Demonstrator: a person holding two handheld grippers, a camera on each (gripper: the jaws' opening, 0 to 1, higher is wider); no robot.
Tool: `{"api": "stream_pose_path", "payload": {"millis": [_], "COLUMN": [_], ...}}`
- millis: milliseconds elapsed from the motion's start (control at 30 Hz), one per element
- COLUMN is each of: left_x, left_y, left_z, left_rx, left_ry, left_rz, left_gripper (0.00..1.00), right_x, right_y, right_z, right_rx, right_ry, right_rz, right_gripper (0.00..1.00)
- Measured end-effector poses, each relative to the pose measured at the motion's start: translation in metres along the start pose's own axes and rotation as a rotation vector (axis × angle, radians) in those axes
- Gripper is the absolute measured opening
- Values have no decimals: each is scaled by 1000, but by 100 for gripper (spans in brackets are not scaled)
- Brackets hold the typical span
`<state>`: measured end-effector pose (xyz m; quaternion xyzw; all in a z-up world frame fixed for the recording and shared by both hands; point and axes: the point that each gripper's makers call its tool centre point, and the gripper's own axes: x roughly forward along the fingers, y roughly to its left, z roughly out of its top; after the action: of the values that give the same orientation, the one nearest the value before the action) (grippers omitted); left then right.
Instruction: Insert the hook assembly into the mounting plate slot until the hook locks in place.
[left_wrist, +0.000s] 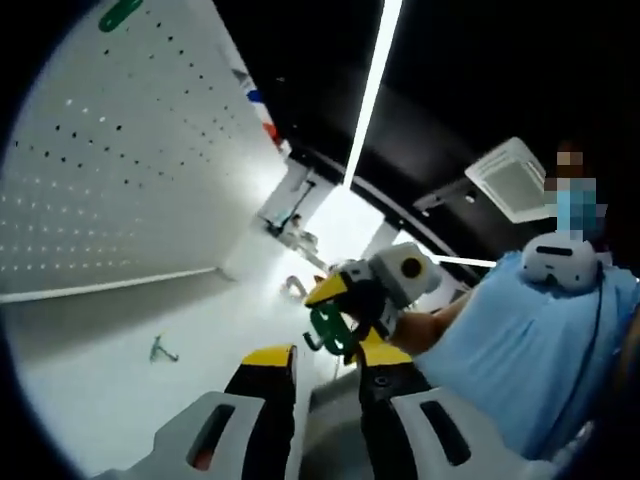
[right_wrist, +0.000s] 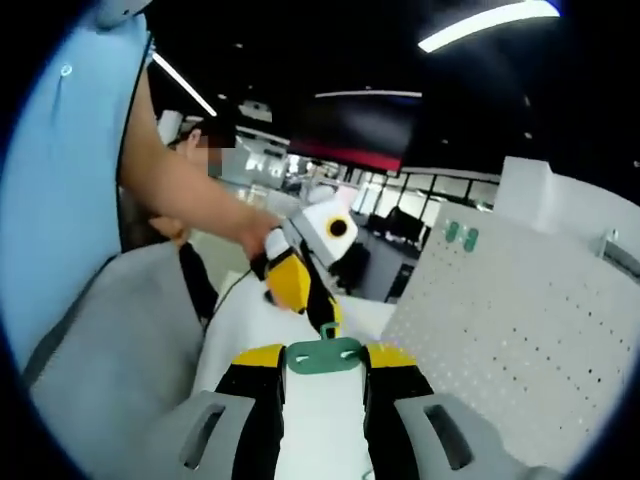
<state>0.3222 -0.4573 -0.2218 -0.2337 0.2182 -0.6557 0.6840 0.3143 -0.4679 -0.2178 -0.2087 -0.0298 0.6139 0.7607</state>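
Observation:
A green hook piece (right_wrist: 323, 355) with a flat holed plate sits crosswise between my right gripper's (right_wrist: 326, 358) yellow-tipped jaws, which are shut on it. In the left gripper view that same right gripper (left_wrist: 345, 315) comes in from the right, carrying the green piece (left_wrist: 330, 335) just above my left gripper's (left_wrist: 328, 358) jaws, which stand apart and open. In the right gripper view the left gripper (right_wrist: 315, 300) points down at the green piece from just behind it. A white pegboard (right_wrist: 510, 320) stands to the right, with two green parts (right_wrist: 460, 235) fixed near its top edge.
The pegboard (left_wrist: 110, 170) also rises at the left of the left gripper view, with a green part (left_wrist: 120, 12) at its top. A small green hook (left_wrist: 160, 348) lies loose on the white tabletop (left_wrist: 120, 400). A person in a light blue shirt (right_wrist: 60, 200) holds both grippers.

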Motion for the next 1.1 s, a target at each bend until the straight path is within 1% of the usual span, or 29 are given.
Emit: {"api": "stream_pose_path", "payload": {"millis": [67,100,133,200,267,333,500,700,933,1100], "left_x": [1,2,3,4,4,5,6,7,9,9], "left_y": [-5,-7,-11,-16,-18,-18,-20,-22,-22,-22], "left_z": [0,0,0,-1,-3,-3,-3,-2,-2,-2], "left_rx": [0,-1,3,-1,-2,-4,-10,-18,-37,-49], "left_ry": [-2,1,2,8,15,17,4,0,-7,-12], "left_rz": [-24,-34,-50,-72,-82,-84,-98,-110,-115,-114], "left_gripper": [22,22,21,21,21,20,18,15,9,7], "right_x": [0,0,0,1,1,2,3,6,8,9], "right_y": [2,7,9,10,10,10,12,16,17,18], "right_z": [2,5,6,7,7,9,12,15,18,21], "right_rx": [19,28,31,31,36,23,37,18,5,-7], "right_ry": [-22,-43,-51,-59,-67,-81,-111,-117,-126,-133], "right_rz": [19,52,65,73,79,84,107,124,124,122], "right_gripper": [28,28,28,28,28,28,28,28,28,28]}}
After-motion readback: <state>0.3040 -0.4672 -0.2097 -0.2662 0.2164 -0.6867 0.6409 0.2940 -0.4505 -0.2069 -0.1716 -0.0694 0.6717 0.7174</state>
